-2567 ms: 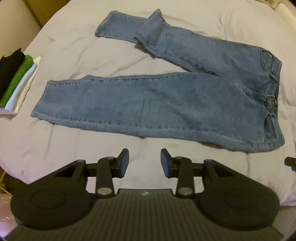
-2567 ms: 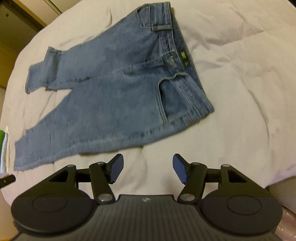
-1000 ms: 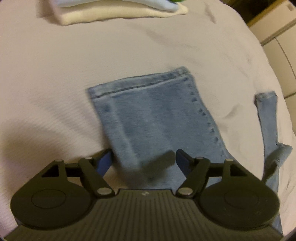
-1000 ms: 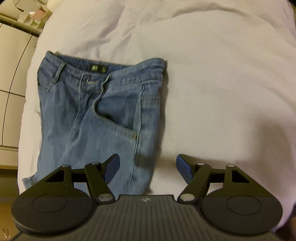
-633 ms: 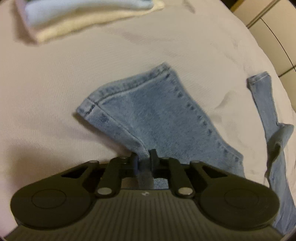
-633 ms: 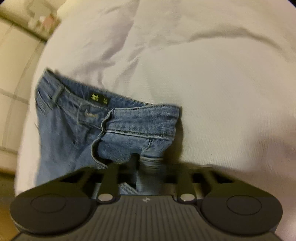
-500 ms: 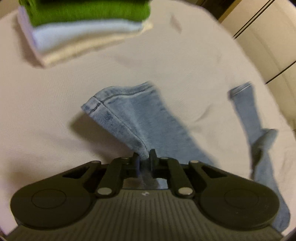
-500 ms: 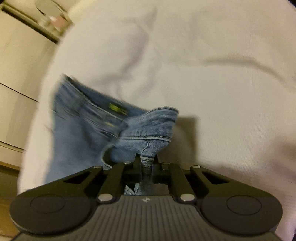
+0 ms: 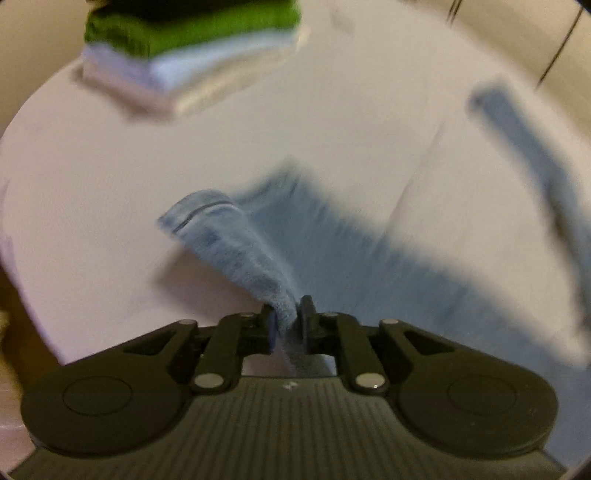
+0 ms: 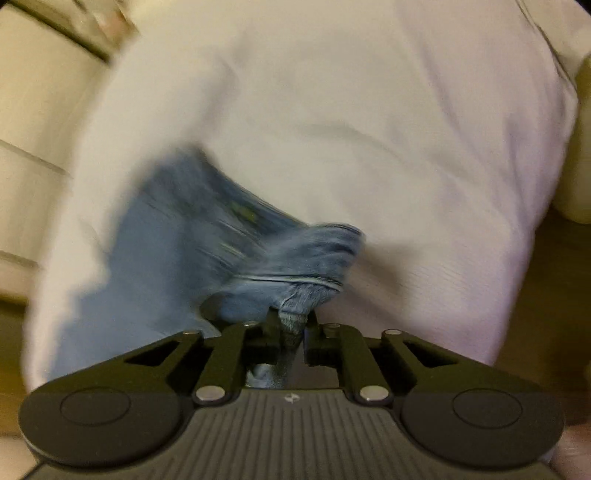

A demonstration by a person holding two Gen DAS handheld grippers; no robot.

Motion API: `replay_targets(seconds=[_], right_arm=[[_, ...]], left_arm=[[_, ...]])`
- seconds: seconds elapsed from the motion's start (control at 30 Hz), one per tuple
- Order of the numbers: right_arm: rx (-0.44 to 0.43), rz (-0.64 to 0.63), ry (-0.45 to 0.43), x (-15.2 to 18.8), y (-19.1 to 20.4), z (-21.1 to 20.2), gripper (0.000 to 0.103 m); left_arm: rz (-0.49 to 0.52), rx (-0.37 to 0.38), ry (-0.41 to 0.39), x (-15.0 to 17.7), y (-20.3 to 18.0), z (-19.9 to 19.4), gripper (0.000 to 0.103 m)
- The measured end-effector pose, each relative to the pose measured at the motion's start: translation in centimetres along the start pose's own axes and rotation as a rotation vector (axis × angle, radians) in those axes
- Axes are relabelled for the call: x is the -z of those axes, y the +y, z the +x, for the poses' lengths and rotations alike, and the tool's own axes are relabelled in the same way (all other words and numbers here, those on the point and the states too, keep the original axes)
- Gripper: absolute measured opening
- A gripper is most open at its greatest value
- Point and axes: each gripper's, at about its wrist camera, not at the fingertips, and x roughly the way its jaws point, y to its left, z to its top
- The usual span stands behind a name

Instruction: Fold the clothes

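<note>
Left wrist view: left gripper (image 9: pixel 287 325), open a second ago, now clenched on jeans (image 9: pixel 236 251) hem — lifted off duvet (image 9: pixel 92 184); right gripper (image 10: pixel 293 328) likewise on waistband, jaws of both easing apart slightly — lengthwise fold begun.

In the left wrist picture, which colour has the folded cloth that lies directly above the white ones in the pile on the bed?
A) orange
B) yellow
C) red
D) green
D: in the pile of folded clothes, a bright green layer lies right above the white ones, at the far edge of the bed.
</note>
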Motion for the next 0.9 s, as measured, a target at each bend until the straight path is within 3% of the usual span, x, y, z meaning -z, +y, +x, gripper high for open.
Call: replay_targets(seconds=[0.03, 0.1, 0.17, 0.23, 0.37, 0.47, 0.53, 0.57, 0.67, 0.73, 0.83, 0.9], right_arm=[[0.056, 0.015, 0.024, 0.4, -0.9, 1.2, 0.036], [0.1, 0.084, 0.014, 1.4, -2.0, 1.6, 0.047], [0.156, 0.03, -0.029, 1.7, -0.9, 0.6, 0.061], [0.236, -0.056, -0.078, 2.2, 0.8, -0.4, 0.063], [0.453, -0.291, -0.189, 3.5, 5.7, -2.6, 0.069], [0.324, -0.304, -0.166, 3.8, 5.9, -3.1, 0.069], [0.231, -0.309, -0.149, 4.0, 5.9, -3.3, 0.069], [0.203, -0.306, -0.085, 3.9, 6.3, -1.9, 0.068], [0.28, -0.316, 0.051, 5.8, 7.5, 1.9, 0.065], [0.364, -0.321, 0.113, 7.1, 8.6, 3.0, 0.063], [0.314, -0.308, 0.057, 8.5, 11.6, 1.7, 0.064], [0.2, -0.283, 0.04, 8.9, 14.3, 1.3, 0.064]], left_arm=[[0.011, -0.024, 0.008, 0.6, -0.1, 0.3, 0.019], [0.015, -0.055, 0.008, 1.5, -0.1, 0.0, 0.024], [-0.002, -0.059, -0.009, 1.9, -0.1, -1.3, 0.024], [-0.004, -0.056, -0.03, 2.1, -0.5, -2.9, 0.024], [0.121, -0.072, -0.048, 2.9, -4.0, -5.5, 0.032], [0.205, -0.042, -0.041, 3.6, -7.0, -5.7, 0.034], [0.24, -0.03, 0.006, 3.7, -8.9, -3.8, 0.035], [0.247, -0.033, 0.036, 3.8, -9.5, -2.6, 0.035], [0.243, -0.067, 0.153, 3.4, -10.6, 1.0, 0.035], [0.229, -0.063, 0.172, 2.1, -11.1, 1.5, 0.033], [0.257, -0.019, 0.158, -1.2, -12.8, 1.2, 0.033], [0.271, 0.024, 0.14, -4.1, -14.5, 1.2, 0.034]])
